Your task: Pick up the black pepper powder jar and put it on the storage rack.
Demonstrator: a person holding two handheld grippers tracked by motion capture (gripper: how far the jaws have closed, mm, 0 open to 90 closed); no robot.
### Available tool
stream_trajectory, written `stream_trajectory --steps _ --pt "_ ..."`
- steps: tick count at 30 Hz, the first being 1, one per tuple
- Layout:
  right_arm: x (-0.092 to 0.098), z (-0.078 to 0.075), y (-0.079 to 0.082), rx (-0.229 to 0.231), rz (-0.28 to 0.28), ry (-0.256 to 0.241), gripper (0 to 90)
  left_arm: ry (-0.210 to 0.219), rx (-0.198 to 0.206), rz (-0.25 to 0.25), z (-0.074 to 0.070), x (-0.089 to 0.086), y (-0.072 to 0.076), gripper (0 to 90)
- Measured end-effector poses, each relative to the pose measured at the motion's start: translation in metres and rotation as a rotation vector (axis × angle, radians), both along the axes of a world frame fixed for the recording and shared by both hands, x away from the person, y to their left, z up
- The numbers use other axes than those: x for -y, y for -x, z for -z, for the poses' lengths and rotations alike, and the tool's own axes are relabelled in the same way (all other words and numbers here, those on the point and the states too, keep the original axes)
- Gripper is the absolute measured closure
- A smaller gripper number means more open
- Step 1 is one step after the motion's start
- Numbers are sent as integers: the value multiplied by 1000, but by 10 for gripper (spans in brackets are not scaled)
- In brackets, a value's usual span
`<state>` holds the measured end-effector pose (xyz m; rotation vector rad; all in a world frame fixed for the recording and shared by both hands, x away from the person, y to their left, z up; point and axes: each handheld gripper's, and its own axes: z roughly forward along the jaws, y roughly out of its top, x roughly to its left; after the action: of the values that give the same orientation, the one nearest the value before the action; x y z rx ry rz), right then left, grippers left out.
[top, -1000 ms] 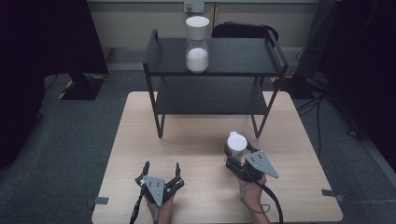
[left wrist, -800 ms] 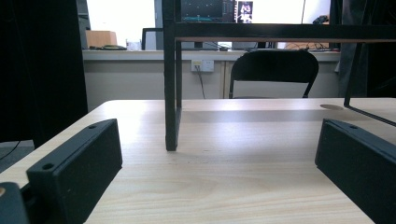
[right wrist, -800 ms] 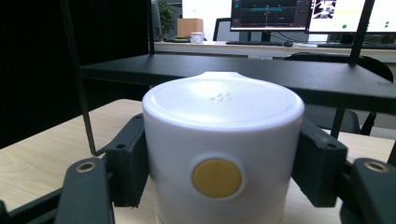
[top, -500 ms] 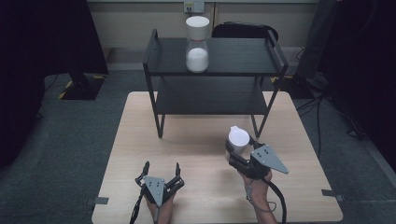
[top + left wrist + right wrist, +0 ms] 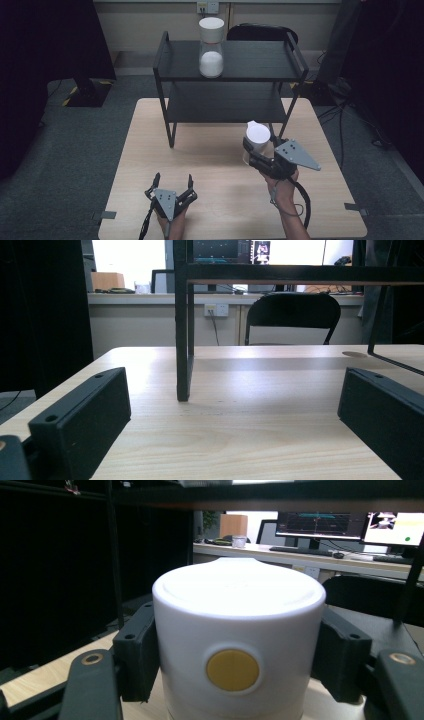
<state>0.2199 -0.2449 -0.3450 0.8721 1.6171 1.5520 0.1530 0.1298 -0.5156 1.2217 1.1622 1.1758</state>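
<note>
white container's base (image 5: pixel 235 700) cut off below

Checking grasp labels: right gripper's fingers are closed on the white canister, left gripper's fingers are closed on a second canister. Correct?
Half right. The right gripper does clamp the white canister, as the right gripper view shows. The left gripper holds nothing: the left gripper view shows its fingers wide apart over bare table.

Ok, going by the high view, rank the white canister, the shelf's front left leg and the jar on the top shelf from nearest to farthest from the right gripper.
1. White canister, between the jaws of the right gripper.
2. Shelf's front left leg, away to the left on the table.
3. Jar on the top shelf, up at the back.
</note>
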Motion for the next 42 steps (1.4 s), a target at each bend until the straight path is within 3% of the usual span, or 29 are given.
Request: stream_trajectory --steps 5,21,27,35,38,42 --pt "2 -23 -8 3 -16 19 301 0 0 -1 0 0 0 0" --pt "4 -85 -41 20 -56 -2 301 0 1 -1 0 0 0 0" --pt "-1 -113 -54 40 -16 3 302 1 -1 -1 0 0 0 0" --pt "-9 -145 -72 28 19 -21 302 1 -2 2 0 0 0 0" --pt "-12 -151 -78 17 39 -62 301 1 -3 2 -1 -1 -1 0" --pt "-24 -157 -82 27 76 -58 301 0 -1 4 0 -1 -1 0"
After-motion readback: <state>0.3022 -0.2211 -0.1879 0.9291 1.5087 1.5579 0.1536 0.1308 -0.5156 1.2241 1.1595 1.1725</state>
